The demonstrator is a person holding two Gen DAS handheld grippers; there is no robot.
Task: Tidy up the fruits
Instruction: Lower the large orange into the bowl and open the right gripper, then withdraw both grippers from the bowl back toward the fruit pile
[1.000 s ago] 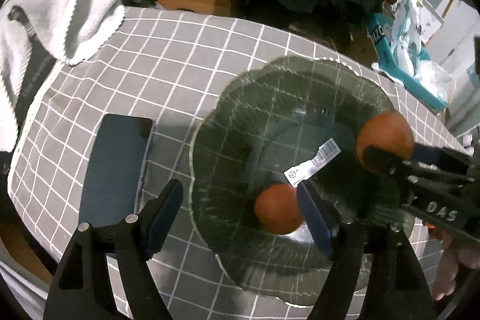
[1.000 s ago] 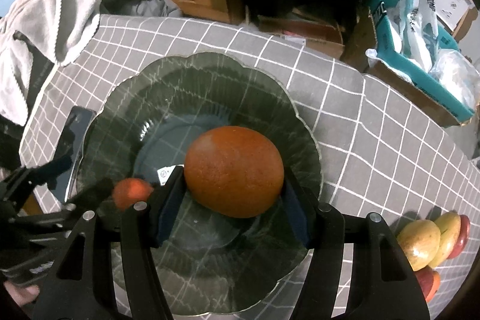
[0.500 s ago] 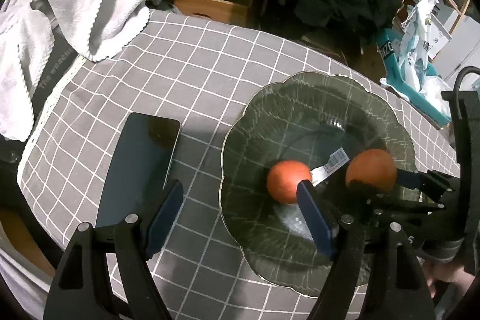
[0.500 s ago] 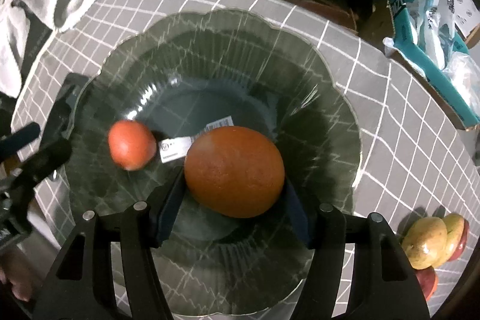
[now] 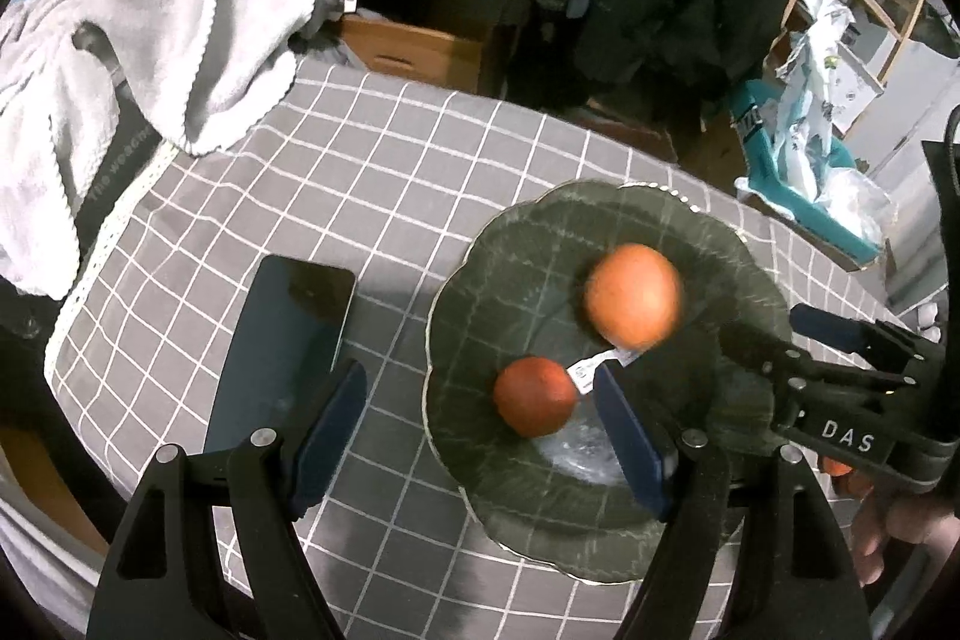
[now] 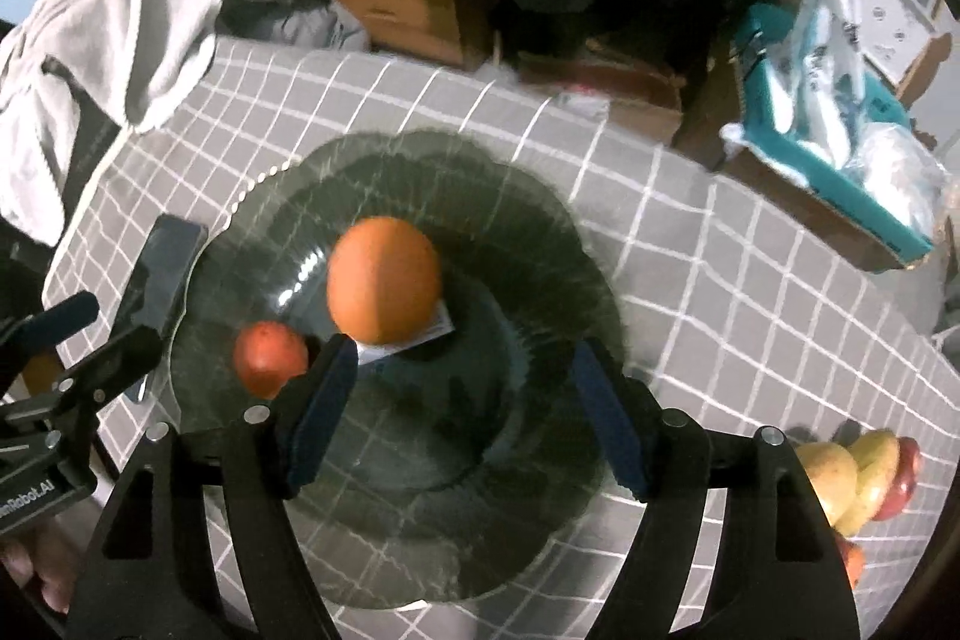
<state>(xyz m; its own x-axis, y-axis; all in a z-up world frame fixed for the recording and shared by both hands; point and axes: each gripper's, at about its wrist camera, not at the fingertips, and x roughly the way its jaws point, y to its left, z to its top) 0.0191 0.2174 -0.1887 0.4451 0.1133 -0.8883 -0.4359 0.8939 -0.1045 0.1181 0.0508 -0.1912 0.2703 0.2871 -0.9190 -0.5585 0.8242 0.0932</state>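
A dark green scalloped plate (image 5: 456, 292) (image 6: 540, 196) lies on the grey checked tablecloth. In it rest a large orange (image 5: 633, 295) (image 6: 384, 280), blurred, and a small red-orange fruit (image 5: 534, 403) (image 6: 270, 358), with a white label (image 5: 600, 361) between them. My right gripper (image 6: 462, 349) (image 5: 771, 331) hovers above the plate with its jaws opening; the orange sits free just beyond its fingertips and nothing is between the pads. My left gripper (image 5: 480, 382) (image 6: 114, 325) is open above the plate's left rim, touching nothing.
A dark phone (image 5: 282, 352) (image 6: 168, 268) lies left of the plate. A pile of apples (image 6: 858, 478) sits at the table's right. A white towel (image 5: 180, 58) drapes the far left corner. A teal box (image 6: 840, 172) stands beyond the table.
The right gripper's jaws have parted and let go of the orange, which now lies in the plate. Both grippers have risen away from the plate.
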